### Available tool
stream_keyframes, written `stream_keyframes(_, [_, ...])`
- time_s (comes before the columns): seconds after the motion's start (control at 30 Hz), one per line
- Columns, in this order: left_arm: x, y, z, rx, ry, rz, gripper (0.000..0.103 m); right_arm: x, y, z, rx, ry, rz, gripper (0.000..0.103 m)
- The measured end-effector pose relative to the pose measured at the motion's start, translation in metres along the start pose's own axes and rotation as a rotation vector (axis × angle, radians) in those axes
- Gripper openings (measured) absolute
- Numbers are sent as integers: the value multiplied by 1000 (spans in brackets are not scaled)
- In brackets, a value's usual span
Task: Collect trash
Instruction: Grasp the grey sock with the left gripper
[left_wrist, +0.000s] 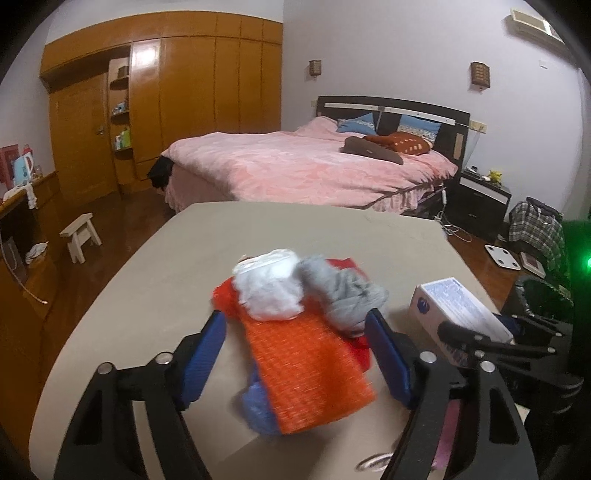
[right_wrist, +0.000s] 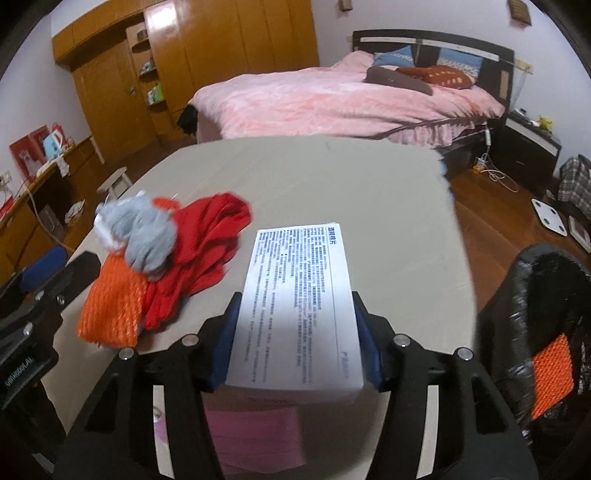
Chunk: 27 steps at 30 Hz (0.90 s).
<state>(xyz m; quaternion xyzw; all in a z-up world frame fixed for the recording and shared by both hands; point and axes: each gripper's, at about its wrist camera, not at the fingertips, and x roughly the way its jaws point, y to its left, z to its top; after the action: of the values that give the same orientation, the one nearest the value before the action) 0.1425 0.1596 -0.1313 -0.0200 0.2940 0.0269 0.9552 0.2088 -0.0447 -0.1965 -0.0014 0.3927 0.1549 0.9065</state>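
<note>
Risk first: right tongs (right_wrist: 295, 332) are clamped on the white printed carton (right_wrist: 299, 306), blue pads flat against its two long sides near the near end only, so most of the carton sticks out beyond the grip; a quick swing toward the black-lined bin (right_wrist: 546, 314) at the right could let it pivot or slip, and a hard squeeze could dent thin card. Left tongs (left_wrist: 295, 354) stand apart, straddling the orange mesh sleeve (left_wrist: 310, 373) without pressing on it; the pile on the desk (left_wrist: 295, 229) is loose, with a white crumpled wad (left_wrist: 269, 291) and a grey crumpled wad (left_wrist: 343, 295) resting on the sleeve and a red cloth (right_wrist: 207, 251) under it, so a close here would likely catch only the mesh and shed the wads, or drag the red cloth along. Whether the red cloth counts as trash is not clear. A bluish scrap (left_wrist: 258, 406) shows under the near edge of the sleeve, blurred, identity unknown. A pink flat item (right_wrist: 255, 432) lies beneath the carton, mostly covered. An orange mesh piece (right_wrist: 552, 373) already sits in the bin; the bin's depth and rim are cut off by the frame edge. Carton print is too soft to read.
</note>
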Motion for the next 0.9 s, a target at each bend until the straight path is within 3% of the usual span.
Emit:
stream_keyframes(0.23, [13, -31, 8, 41, -10, -32, 69, -7, -19, 10, 0, -29, -28, 54])
stream_keyframes(0.63, [49, -44, 4, 32, 61, 15, 68, -6, -30, 12, 6, -30, -22, 54])
stream_keyframes(0.67, [51, -45, 4, 33, 66, 18, 66, -6, -30, 12, 6, -33, -23, 54])
stream_keyframes(0.77, [57, -45, 2, 34, 87, 21, 48, -6, -31, 12, 3, -40, -27, 54])
stream_keyframes(0.9, [53, -48, 0, 47, 69, 36, 43, -6, -33, 12, 4, -44, -26, 55])
